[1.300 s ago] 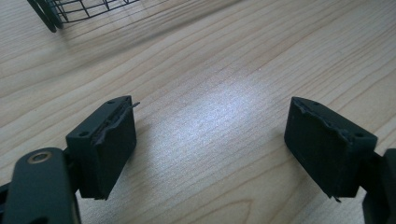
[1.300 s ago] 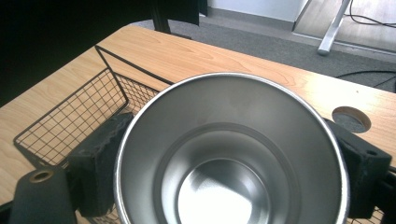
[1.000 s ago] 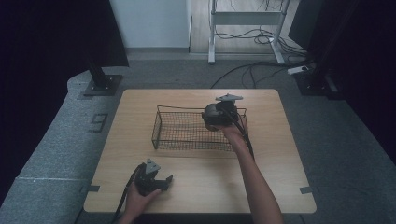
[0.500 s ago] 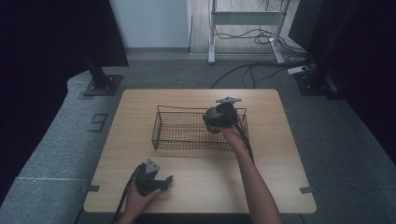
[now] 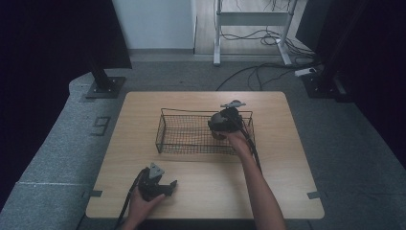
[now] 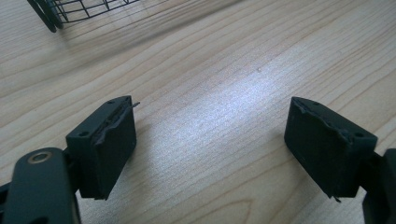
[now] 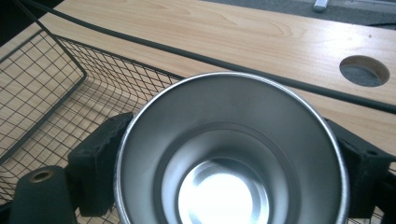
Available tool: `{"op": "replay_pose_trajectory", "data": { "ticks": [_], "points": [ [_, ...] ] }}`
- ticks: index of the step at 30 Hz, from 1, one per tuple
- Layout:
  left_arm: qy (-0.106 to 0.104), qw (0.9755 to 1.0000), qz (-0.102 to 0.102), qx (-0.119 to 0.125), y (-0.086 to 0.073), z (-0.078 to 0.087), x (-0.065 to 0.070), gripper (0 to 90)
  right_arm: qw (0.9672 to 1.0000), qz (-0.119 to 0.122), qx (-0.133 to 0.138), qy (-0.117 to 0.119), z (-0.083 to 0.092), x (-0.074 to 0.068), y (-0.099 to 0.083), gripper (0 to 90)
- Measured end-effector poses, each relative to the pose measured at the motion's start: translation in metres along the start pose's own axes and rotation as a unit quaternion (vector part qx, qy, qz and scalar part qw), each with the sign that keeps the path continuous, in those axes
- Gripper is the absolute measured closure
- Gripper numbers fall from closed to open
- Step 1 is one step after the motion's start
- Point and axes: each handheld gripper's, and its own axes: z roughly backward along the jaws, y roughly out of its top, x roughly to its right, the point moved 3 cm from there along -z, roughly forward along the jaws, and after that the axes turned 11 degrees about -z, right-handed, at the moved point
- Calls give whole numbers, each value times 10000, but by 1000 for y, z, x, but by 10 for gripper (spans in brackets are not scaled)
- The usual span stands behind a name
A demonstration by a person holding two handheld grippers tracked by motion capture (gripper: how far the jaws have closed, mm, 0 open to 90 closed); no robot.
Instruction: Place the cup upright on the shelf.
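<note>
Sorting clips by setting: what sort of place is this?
Probably a lab or recording workspace, not a home: a bare wooden table on grey carpet, black curtains at the sides, loose cables under a metal stand behind.

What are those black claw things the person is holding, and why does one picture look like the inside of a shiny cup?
Those claws are grippers: hand tools with two black jaws that pinch things. A person sits at a wooden table and holds one in each hand.

The picture from above comes from a camera over the table. There the left gripper rests near the table's front edge, and the right gripper is over a black wire basket.

The other two pictures come from small cameras riding on the grippers. The left gripper's camera looks along its two jaws, which stand wide apart over bare wood with nothing between them.

The right gripper's camera looks straight into a shiny metal cup. Its jaws press on the cup's sides, holding it above the basket's mesh. The cup looks empty.
</note>
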Motion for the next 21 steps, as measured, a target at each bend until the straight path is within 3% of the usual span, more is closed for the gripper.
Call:
{"op": "replay_pose_trajectory", "data": {
  "ticks": [10, 21],
  "points": [
    [0, 10000, -1, -2, 0, 0, 0, 167, 9999, 5, -141, -86, -9, 4, -7, 136],
    [1, 10000, -1, -1, 0, 0, 0, 167, 9995, -92, -296, -27, -14, 7, -12, 136]
  ]
}}
